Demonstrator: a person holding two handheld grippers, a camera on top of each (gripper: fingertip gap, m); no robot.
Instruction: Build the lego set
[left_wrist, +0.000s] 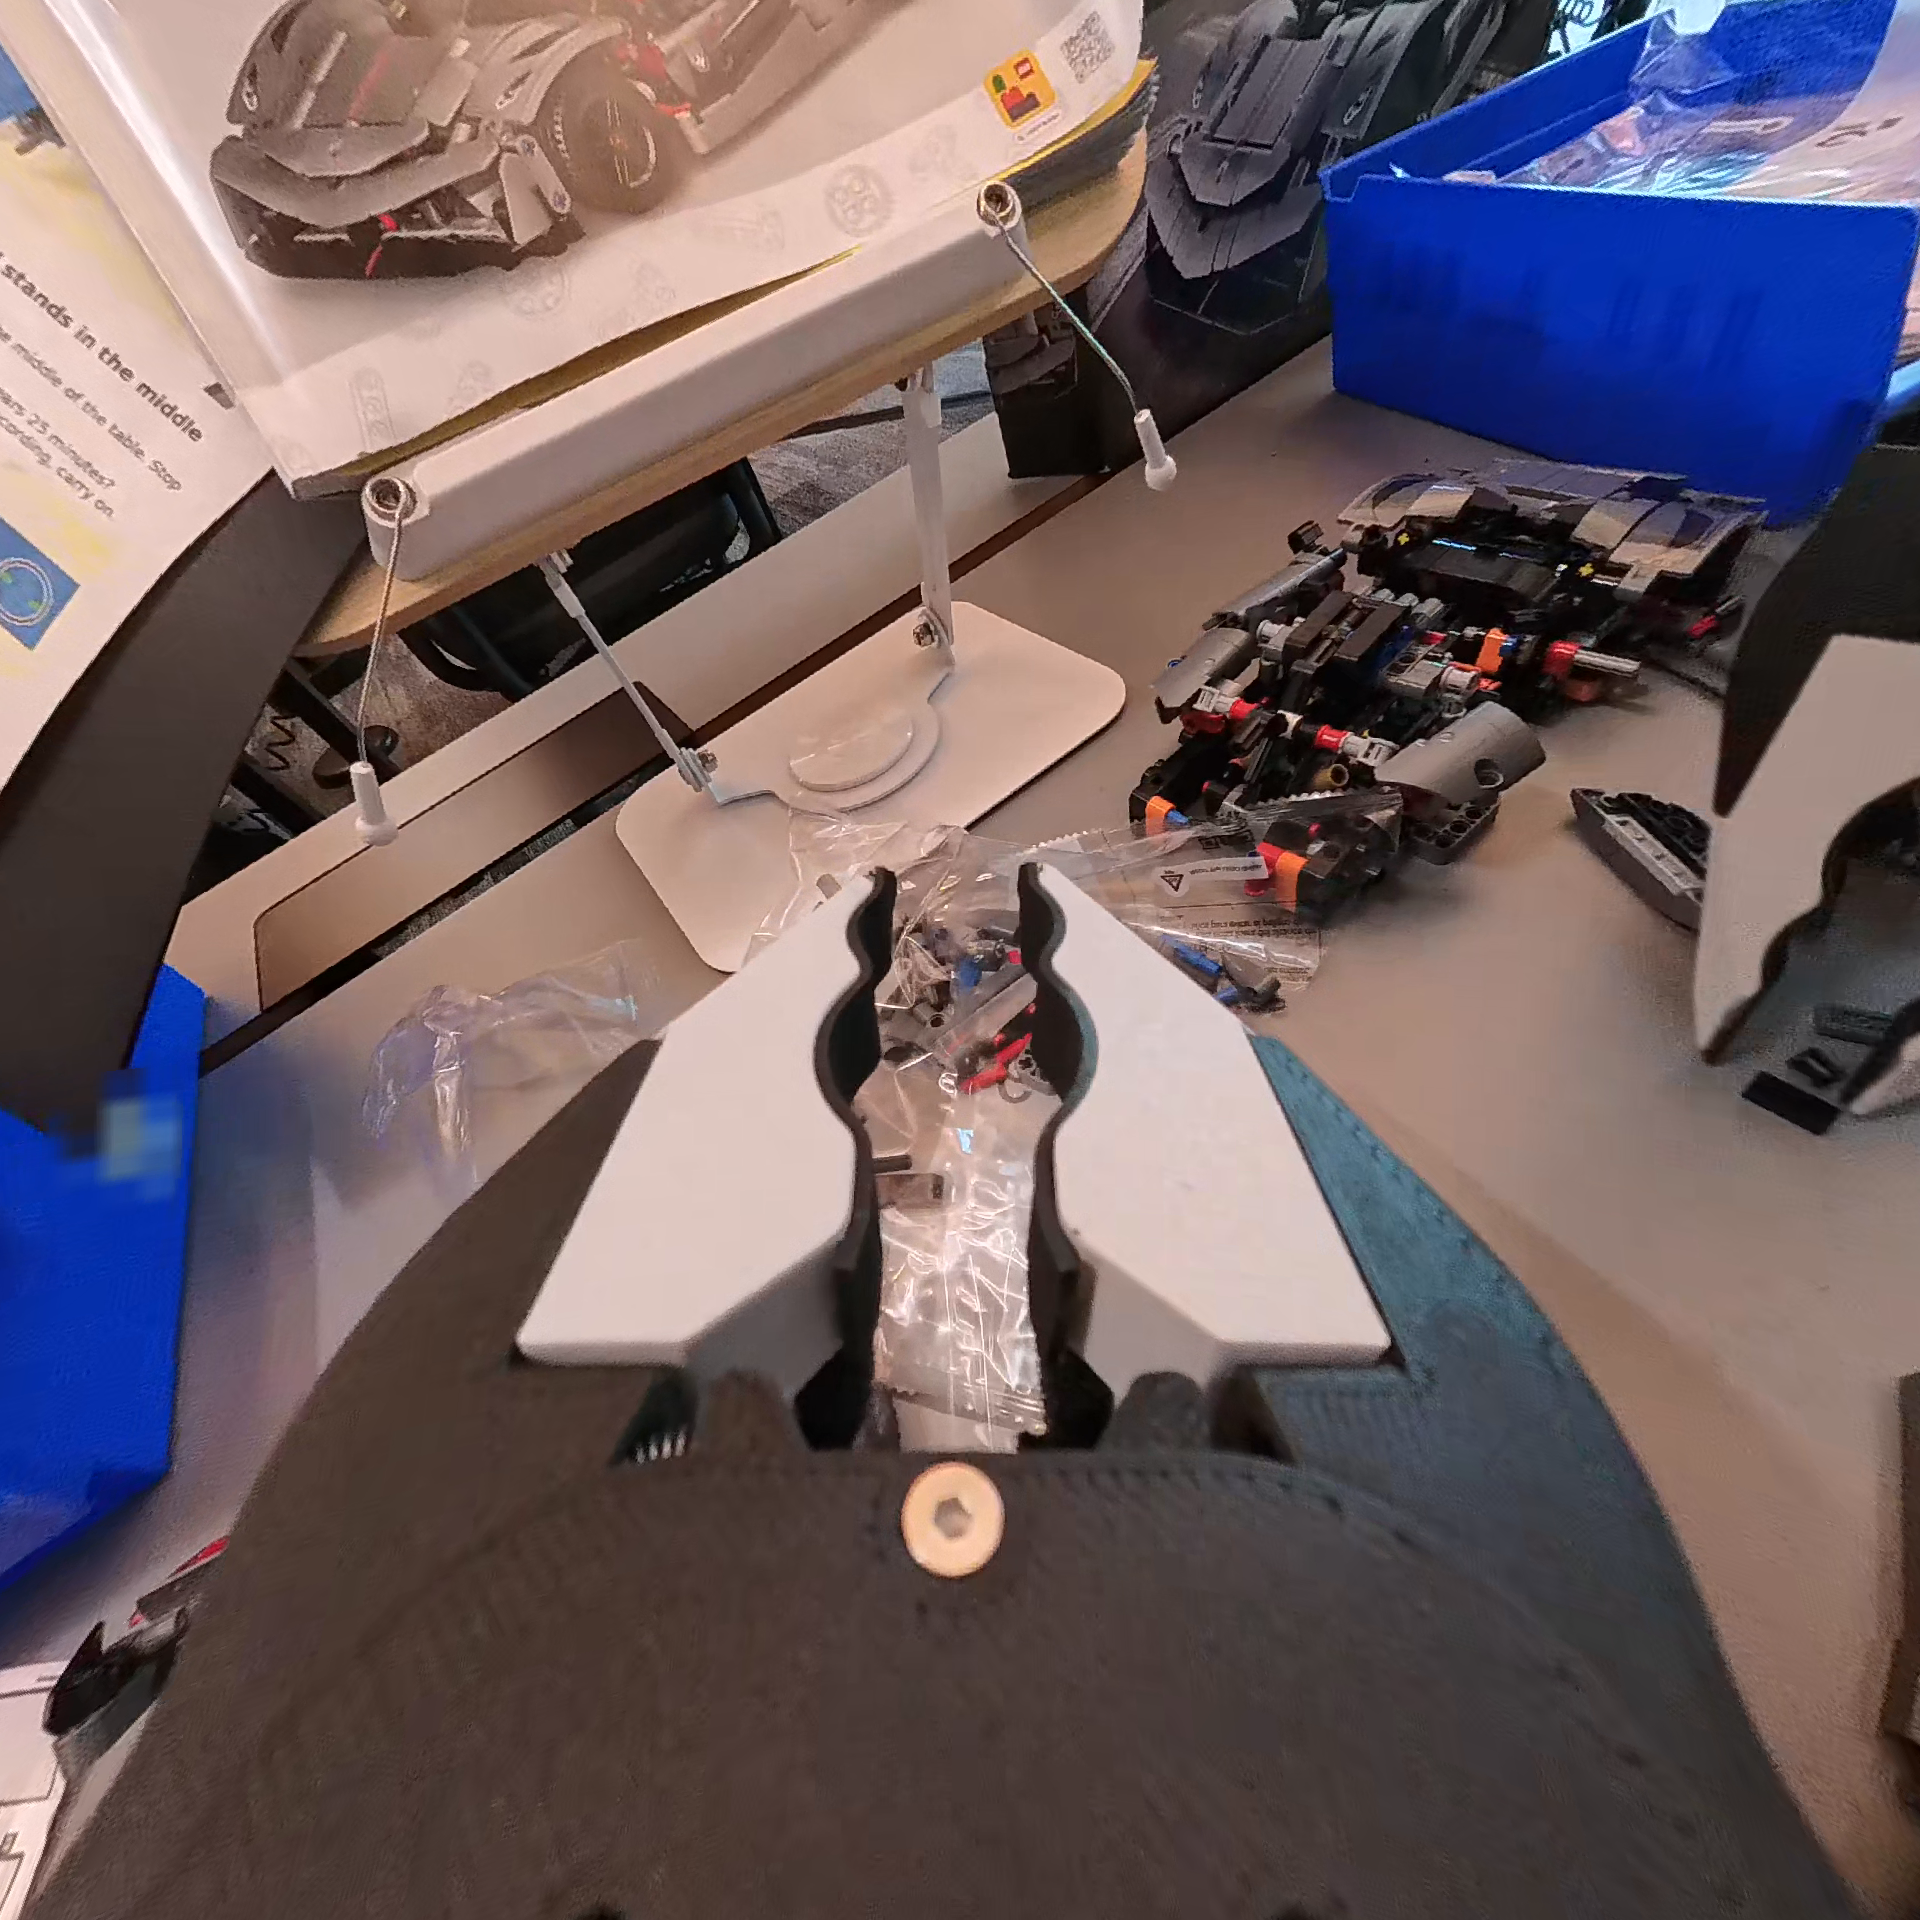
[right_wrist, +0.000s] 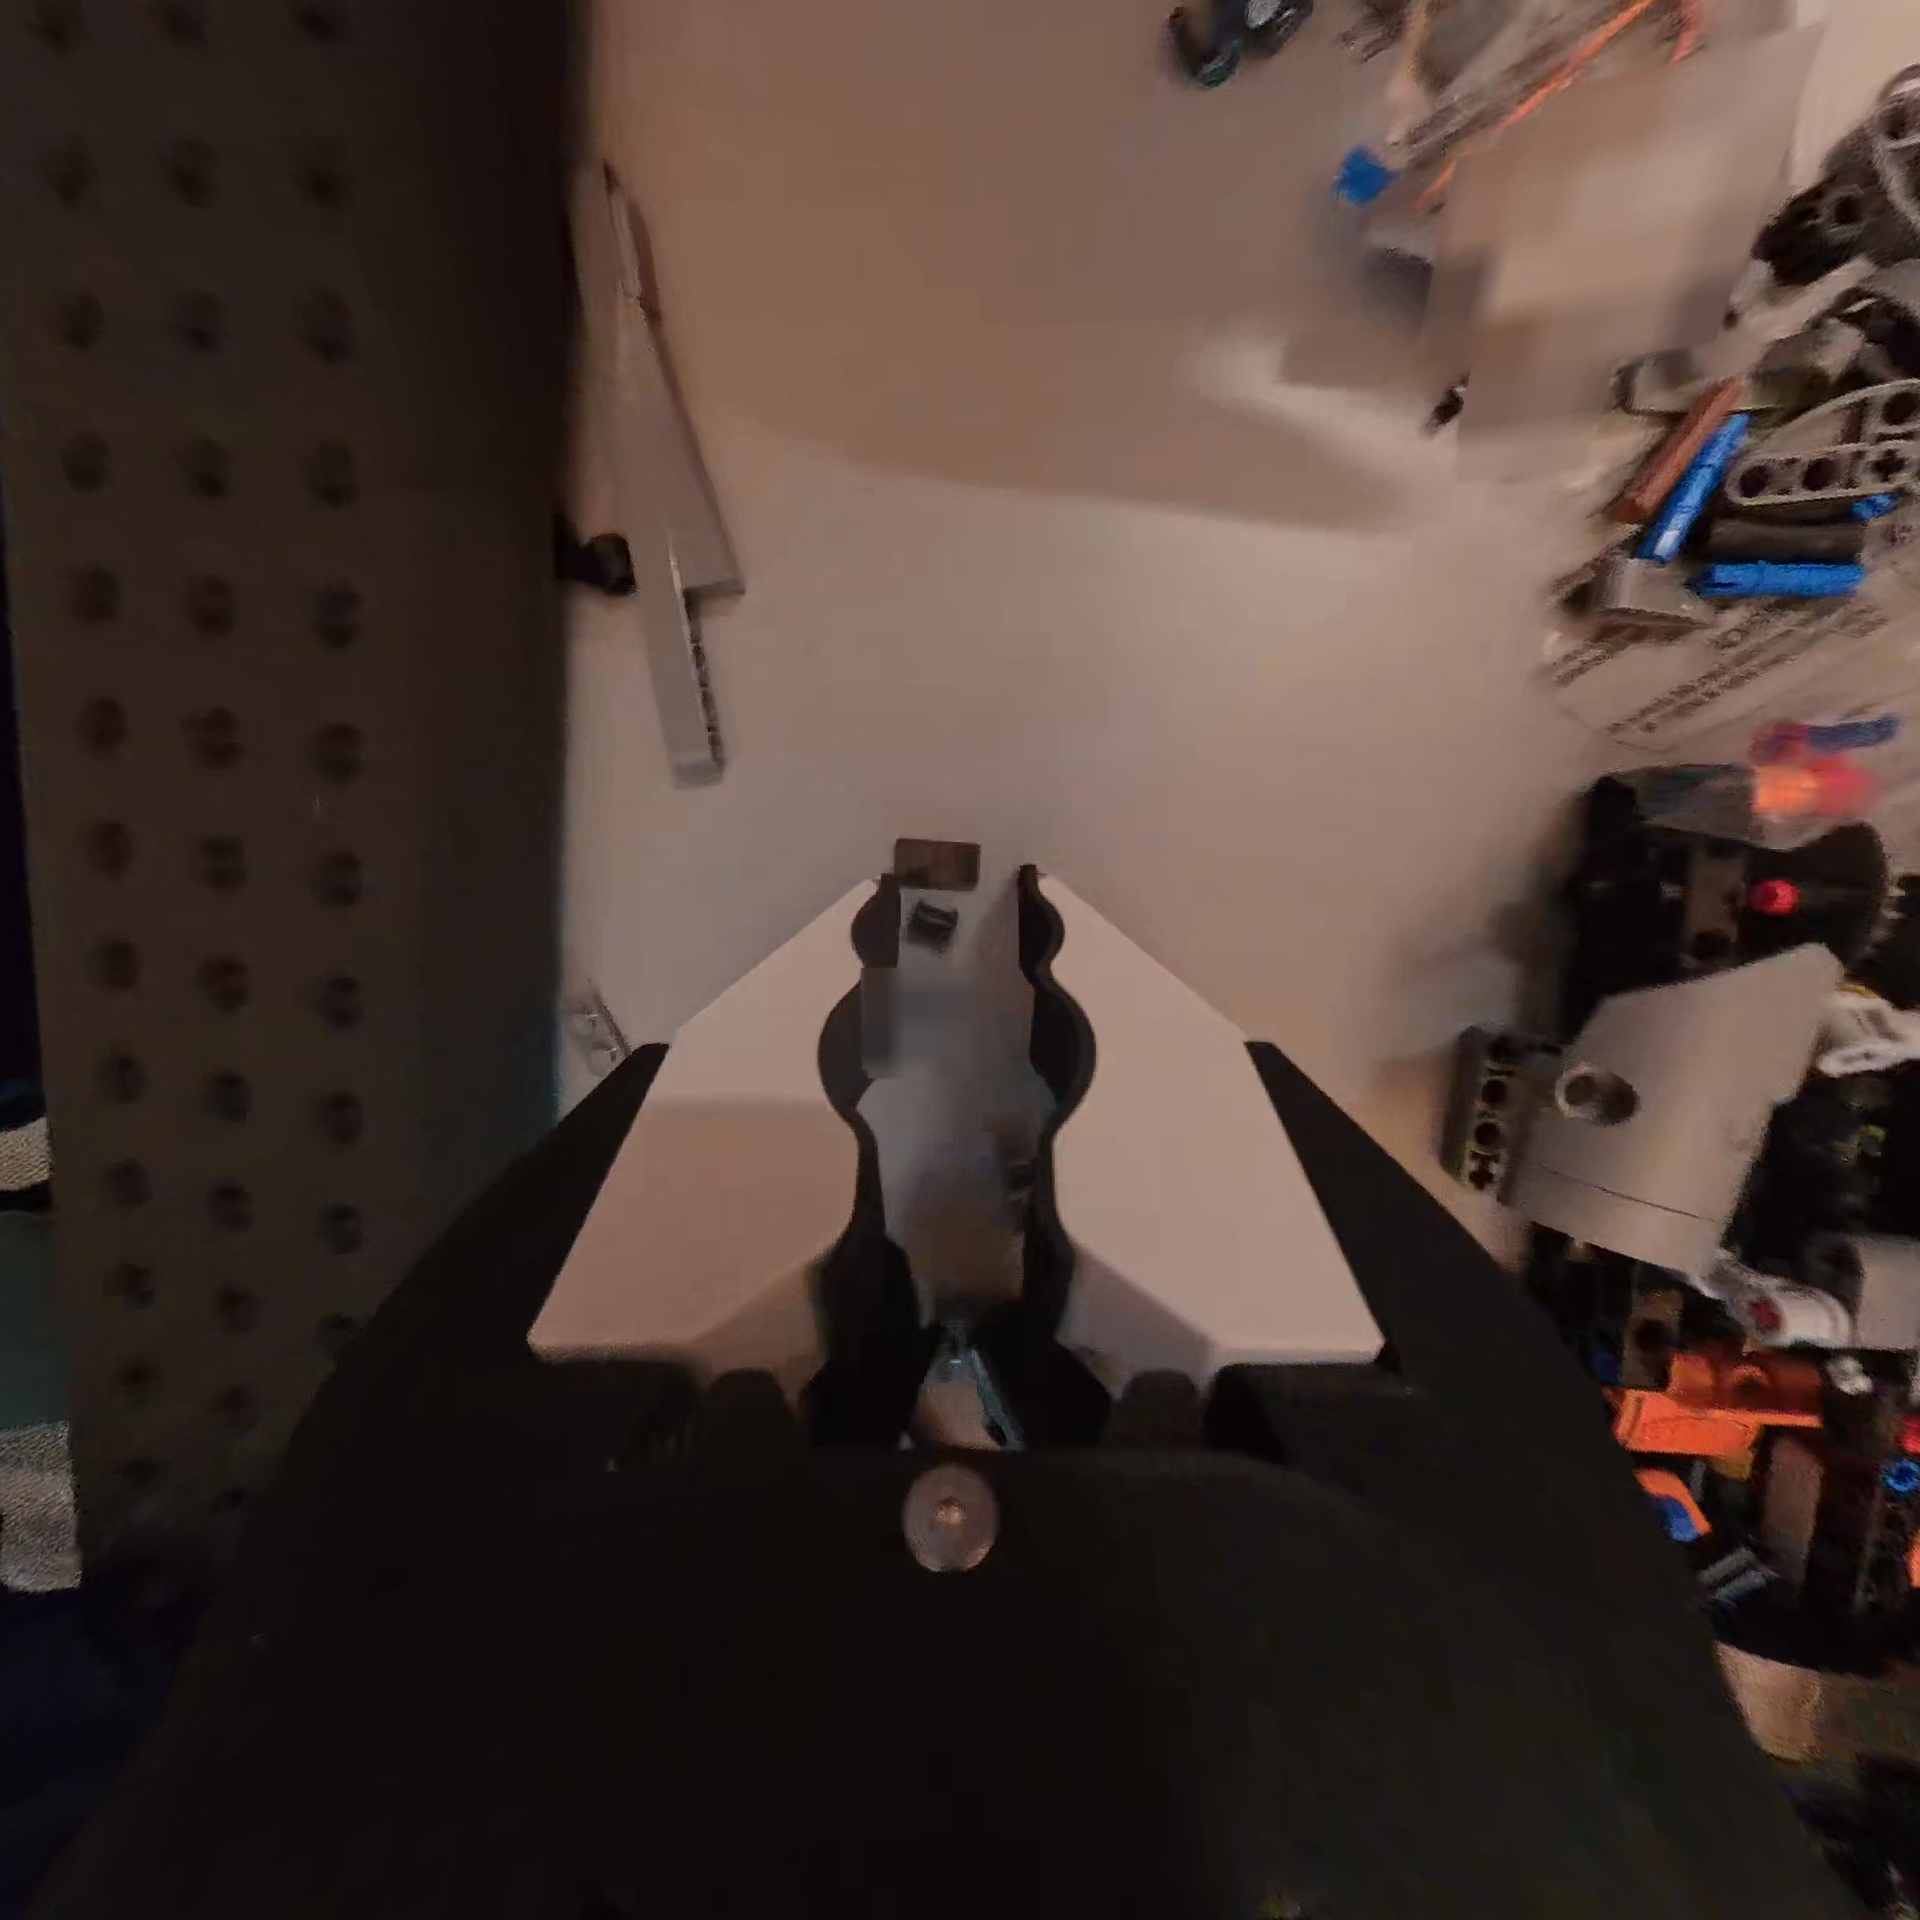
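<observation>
Lego car (left_wrist: 1455, 675), part-built, sits on the desk (left_wrist: 1403, 1143) right of the white book stand (left_wrist: 883, 717); light but brittle, best held by its black chassis. Left hand-held gripper (left_wrist: 956, 883) hangs part-open, empty, above a slippery parts bag (left_wrist: 966, 1039). Right hand-held gripper (right_wrist: 956, 883) is part-open around a tiny black piece (right_wrist: 932, 923); contact unclear.

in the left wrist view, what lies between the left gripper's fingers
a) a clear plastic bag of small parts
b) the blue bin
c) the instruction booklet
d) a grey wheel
a: the left gripper has its two fingers apart over a clear plastic bag of small parts on the table, while the blue bin sits far off at the upper right.
</observation>
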